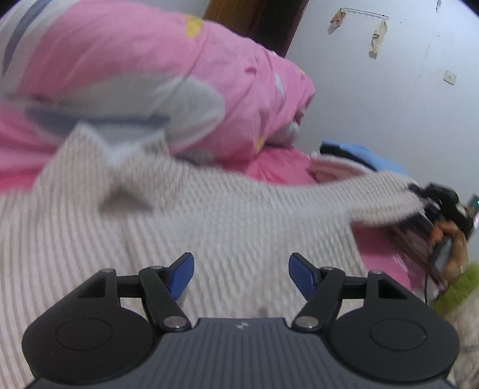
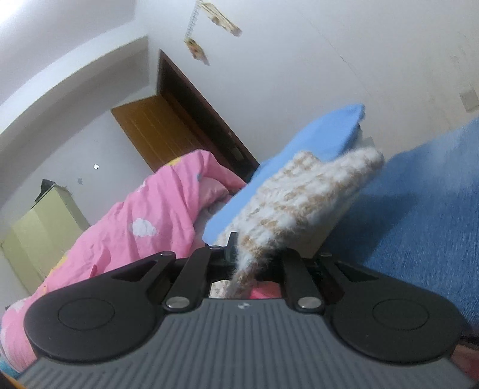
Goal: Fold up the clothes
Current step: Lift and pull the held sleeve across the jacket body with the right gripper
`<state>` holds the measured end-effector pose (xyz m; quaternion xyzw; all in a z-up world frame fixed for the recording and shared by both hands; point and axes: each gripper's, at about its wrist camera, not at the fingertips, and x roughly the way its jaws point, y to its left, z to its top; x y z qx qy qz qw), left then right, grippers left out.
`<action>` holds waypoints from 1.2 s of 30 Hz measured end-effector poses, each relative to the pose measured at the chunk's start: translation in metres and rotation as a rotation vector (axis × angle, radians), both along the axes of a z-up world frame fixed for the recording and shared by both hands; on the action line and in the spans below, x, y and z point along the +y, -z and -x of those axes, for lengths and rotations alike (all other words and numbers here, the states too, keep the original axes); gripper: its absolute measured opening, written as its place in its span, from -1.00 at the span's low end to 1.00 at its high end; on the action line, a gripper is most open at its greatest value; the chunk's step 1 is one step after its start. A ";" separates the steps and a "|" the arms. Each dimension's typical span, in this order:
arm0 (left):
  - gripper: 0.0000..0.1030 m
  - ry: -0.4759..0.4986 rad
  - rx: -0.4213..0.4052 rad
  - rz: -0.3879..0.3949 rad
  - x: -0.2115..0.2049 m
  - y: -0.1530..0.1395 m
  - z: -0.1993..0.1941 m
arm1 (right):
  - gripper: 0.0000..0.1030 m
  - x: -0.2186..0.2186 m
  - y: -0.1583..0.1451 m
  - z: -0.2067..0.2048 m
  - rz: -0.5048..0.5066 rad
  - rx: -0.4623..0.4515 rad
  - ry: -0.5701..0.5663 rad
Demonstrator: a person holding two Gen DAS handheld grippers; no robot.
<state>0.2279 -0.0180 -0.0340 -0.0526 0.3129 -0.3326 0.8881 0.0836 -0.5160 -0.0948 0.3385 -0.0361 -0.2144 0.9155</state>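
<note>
Pink quilt with white cloud print (image 2: pixel 143 221), bunched along the bed. Brown wooden door (image 2: pixel 158 131) standing open in a dark frame, behind the quilt. Pale green cabinet (image 2: pixel 39 233) against the white wall (image 2: pixel 299 74), left of the door. Thin wall-mounted rack (image 1: pixel 363 12) with small beige items hanging from it. White square wall plate (image 1: pixel 449 77) lower right of rack.

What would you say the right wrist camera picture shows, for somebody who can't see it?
The right gripper is shut on a fuzzy cream knitted sweater. Beyond it lie a folded light-blue cloth and a pink cloud-print quilt, below a white wall with a brown wooden door.
</note>
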 end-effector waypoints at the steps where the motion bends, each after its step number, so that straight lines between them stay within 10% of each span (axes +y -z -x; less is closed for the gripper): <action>1: 0.38 0.003 -0.004 -0.015 -0.008 -0.006 -0.012 | -0.87 0.001 0.001 -0.005 0.012 -0.008 0.001; 6: 0.35 -0.012 -0.042 -0.166 -0.059 -0.007 -0.091 | -0.87 -0.009 -0.006 0.011 0.025 -0.043 0.003; 12: 0.21 -0.135 0.105 -0.265 -0.072 0.034 -0.153 | -0.86 -0.014 -0.010 0.001 0.024 -0.045 -0.022; 21: 0.33 -0.011 -0.065 -0.233 -0.090 -0.017 -0.068 | -0.83 -0.022 -0.027 -0.007 0.060 0.038 -0.102; 28: 0.37 0.171 -0.053 -0.485 -0.167 0.040 0.000 | -0.82 -0.013 -0.066 -0.037 0.128 0.083 -0.191; 36: 0.48 -0.011 0.081 -0.206 -0.061 -0.016 0.045 | -0.82 0.040 -0.135 -0.083 0.262 0.055 -0.359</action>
